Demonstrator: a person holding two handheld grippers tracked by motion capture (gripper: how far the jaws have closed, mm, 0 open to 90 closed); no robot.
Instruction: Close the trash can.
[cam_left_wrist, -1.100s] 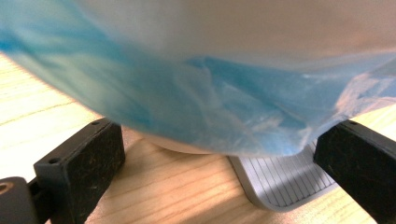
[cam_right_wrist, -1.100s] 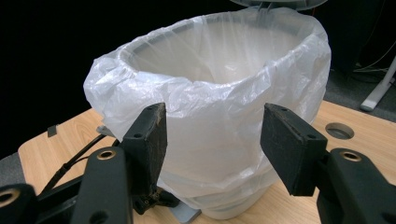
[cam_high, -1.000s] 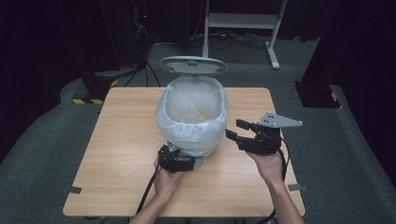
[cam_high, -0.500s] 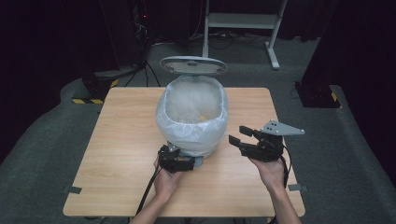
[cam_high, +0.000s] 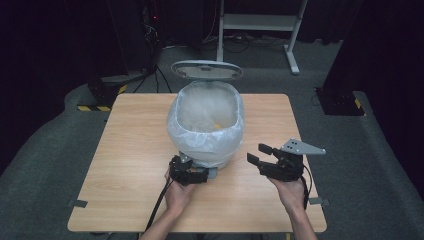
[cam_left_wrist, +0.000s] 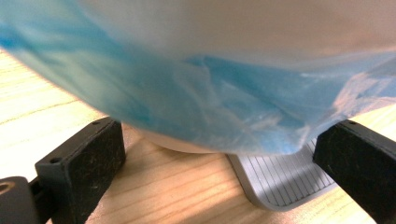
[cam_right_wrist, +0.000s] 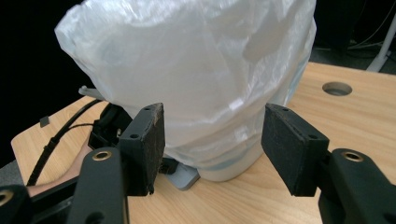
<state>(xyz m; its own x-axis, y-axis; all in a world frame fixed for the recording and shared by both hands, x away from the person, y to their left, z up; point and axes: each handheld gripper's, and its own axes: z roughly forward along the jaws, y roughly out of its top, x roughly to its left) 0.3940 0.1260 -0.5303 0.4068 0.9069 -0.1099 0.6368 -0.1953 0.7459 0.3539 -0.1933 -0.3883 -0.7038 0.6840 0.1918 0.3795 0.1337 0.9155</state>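
Comparing high view frames: right gripper had backed off toward 4 o'clock of the grey pedal bin lined with a translucent white plastic bag at the wooden table's centre, jaws wide, empty. Left gripper stayed at the bin's 6 o'clock base.

Left gripper view: jaws open, straddling the grey ribbed foot pedal, gripping nothing.

Right gripper view: jaws wide apart, bag between but untouched. Probably a pedal press was next.

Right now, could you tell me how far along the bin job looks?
Done: the lid stands open and a plastic liner drapes over the bin's rim. In hand: the left gripper sits open at the grey pedal. The right gripper waits open beside it, gripping nothing.
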